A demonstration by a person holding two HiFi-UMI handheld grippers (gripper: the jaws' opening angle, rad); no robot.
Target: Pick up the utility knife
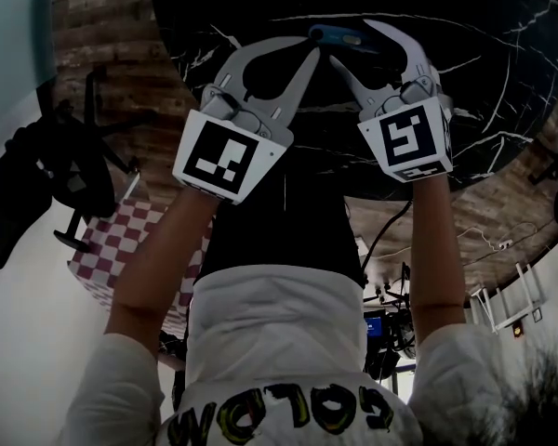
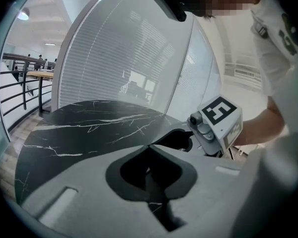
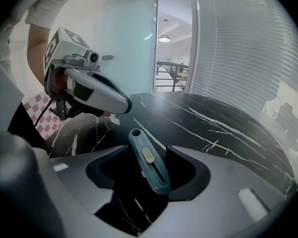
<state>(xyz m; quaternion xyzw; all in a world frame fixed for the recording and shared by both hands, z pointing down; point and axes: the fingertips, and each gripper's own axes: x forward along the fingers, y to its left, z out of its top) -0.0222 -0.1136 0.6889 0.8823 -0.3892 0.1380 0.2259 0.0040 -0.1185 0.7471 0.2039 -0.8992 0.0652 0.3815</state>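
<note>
Both forearms reach down over the counter (image 2: 89, 128). Right tool (image 3: 148, 148) gapes around the one utility knife (image 3: 150, 166); left tool (image 2: 149, 146) closed, empty.

Open office interior: glass partitions (image 2: 124, 58) with blinds, balcony railing (image 2: 17, 81), marble table (image 2: 89, 128).

- Utility knife (image 3: 149, 165): teal-blue body, pale beige slider.
- Table (image 1: 502, 54): black marble, thin white veins.
- Left gripper (image 1: 313, 52) and right gripper (image 1: 352, 41): light grey jaws, cubes with black-and-white square markers.
- Checkered cloth (image 1: 121, 240): red and white.
- Floor (image 1: 93, 26): brown wood planks.
</note>
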